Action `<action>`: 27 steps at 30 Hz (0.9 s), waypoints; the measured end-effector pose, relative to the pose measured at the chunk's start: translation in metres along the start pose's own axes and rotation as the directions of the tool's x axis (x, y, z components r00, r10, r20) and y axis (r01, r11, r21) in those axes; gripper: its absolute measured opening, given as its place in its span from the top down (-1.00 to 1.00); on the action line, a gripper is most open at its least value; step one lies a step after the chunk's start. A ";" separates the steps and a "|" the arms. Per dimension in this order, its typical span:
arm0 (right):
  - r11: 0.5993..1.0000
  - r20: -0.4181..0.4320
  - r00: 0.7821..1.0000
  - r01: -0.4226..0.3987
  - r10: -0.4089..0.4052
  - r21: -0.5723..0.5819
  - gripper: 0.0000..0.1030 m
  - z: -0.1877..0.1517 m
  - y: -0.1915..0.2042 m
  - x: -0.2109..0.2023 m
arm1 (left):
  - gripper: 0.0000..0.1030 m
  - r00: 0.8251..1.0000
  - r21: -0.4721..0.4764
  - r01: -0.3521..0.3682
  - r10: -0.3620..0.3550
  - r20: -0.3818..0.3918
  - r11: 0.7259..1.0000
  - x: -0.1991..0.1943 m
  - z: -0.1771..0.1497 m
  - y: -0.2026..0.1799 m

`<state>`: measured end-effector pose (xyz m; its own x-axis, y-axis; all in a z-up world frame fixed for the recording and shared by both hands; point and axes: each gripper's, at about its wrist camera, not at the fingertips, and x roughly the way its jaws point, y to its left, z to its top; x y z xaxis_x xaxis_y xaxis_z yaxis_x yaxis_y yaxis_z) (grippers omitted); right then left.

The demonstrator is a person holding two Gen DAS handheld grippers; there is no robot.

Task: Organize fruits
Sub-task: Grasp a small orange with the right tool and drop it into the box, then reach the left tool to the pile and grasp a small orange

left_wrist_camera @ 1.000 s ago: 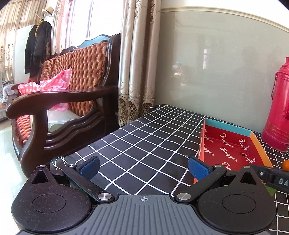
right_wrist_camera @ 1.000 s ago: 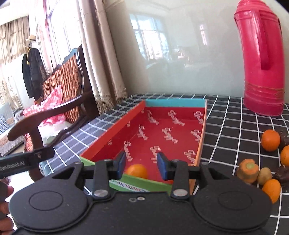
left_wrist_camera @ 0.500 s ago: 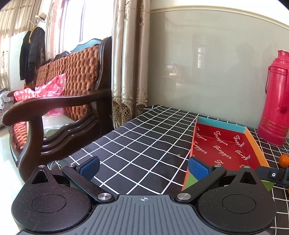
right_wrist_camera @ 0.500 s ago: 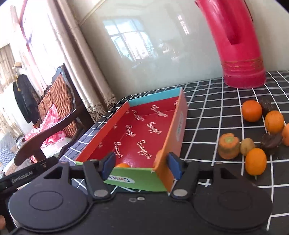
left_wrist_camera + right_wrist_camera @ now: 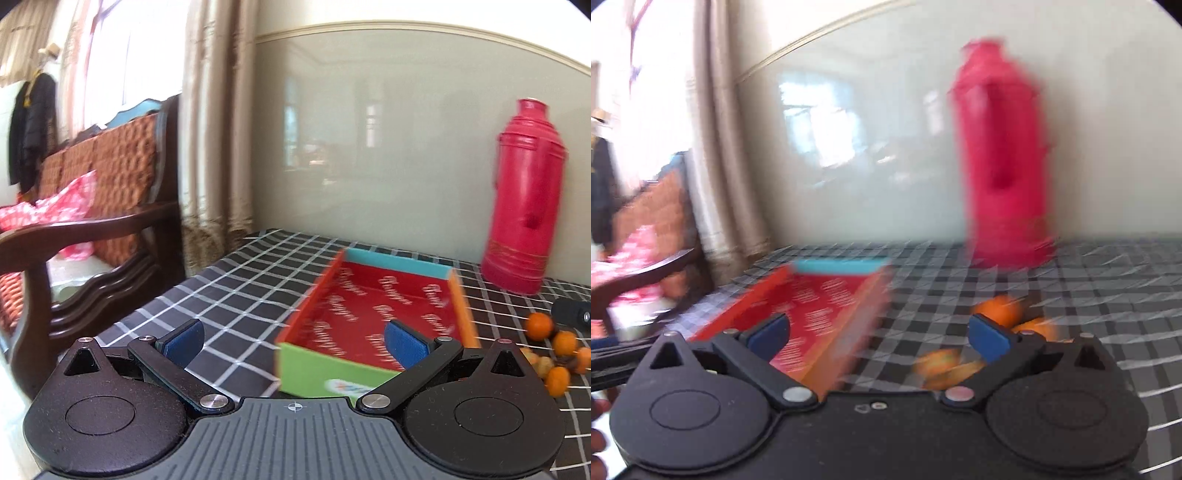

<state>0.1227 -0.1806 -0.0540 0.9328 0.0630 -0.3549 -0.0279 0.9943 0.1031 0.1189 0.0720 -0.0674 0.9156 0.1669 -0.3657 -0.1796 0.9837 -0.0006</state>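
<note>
2 grippers, both spread wide, nothing between the pads. Your right gripper [image 5: 879, 338] has just been opening, its jaws empty; the view is smeared. The fruits [image 5: 997, 314] sit lower right, loose on the checked cloth [image 5: 1108, 280] beside the red tray [image 5: 820, 314]. Steady up, centre 1 orange between the pads, then close. Left gripper [image 5: 293, 345] hovers over the tray's near corner. Red flask [image 5: 524, 199] upper right, wooden sofa [image 5: 110, 192] left.

On the table [image 5: 236, 295], the tray [image 5: 373, 314] sits left of the fruits [image 5: 554, 347], the thermos [image 5: 524, 199] behind-right of it, the armchair [image 5: 92, 229] off its left.
</note>
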 end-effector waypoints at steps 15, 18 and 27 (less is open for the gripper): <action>0.898 0.094 0.895 0.429 -0.437 0.096 -0.89 -0.015 -0.113 -0.054 | -0.99 0.928 0.265 0.373 -0.365 -0.081 0.889 -0.013 -0.032 -0.163; 0.893 0.081 0.890 0.445 -0.449 0.061 -0.89 -0.019 -0.113 -0.051 | -0.98 0.921 0.274 0.389 -0.373 -0.110 0.879 -0.010 -0.040 -0.186; 0.861 0.039 0.864 0.495 -0.502 0.120 -0.89 -0.025 -0.128 -0.058 | -0.57 0.912 0.246 0.401 -0.359 -0.201 0.882 0.011 -0.051 -0.229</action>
<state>0.0634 -0.3092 -0.0694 0.8339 -0.4481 -0.3222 0.4805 0.8767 0.0244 0.1518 -0.1545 -0.1190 0.8268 -0.2141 -0.5202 0.2975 0.9512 0.0814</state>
